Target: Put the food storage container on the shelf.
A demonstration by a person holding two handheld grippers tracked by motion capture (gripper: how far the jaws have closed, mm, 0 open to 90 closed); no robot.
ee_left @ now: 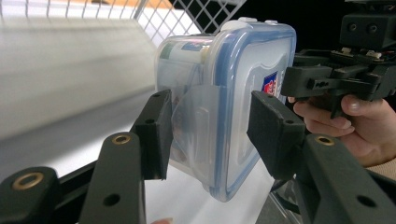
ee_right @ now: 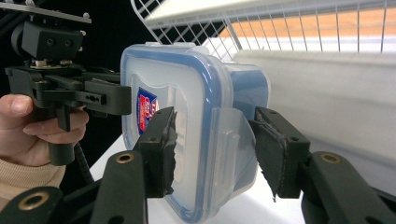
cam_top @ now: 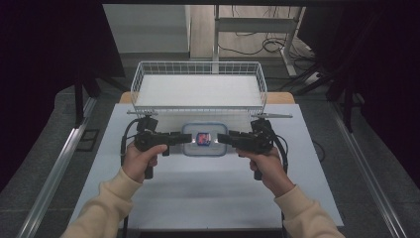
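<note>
You hold the box [cam_top: 203,139] between your two grippers, one at each end of it, with the basket [cam_top: 198,69] just beyond them.

Your left gripper [ee_left: 210,130] stands about half open and clamps the box's left end: one pad presses the clear body and its side flap [ee_left: 194,126], the other [ee_left: 271,133] lies against the blue-rimmed lid [ee_left: 247,84]. Your right gripper [ee_right: 212,149] does the same at the far end, its pads closed onto the lid face and the flap there, as narrow as the box lets them go. Both pads of that gripper look frayed at the edges.

Seen from either gripper, the box stands on edge between the jaws, lid towards the opposite hand [ee_right: 37,126], with a red and blue sticker [ee_right: 145,108] on the lid. Something sits inside the clear body; you cannot tell what.

From above, the box hangs level between the two grippers, over the table [cam_top: 198,193] just in front of the basket.
</note>
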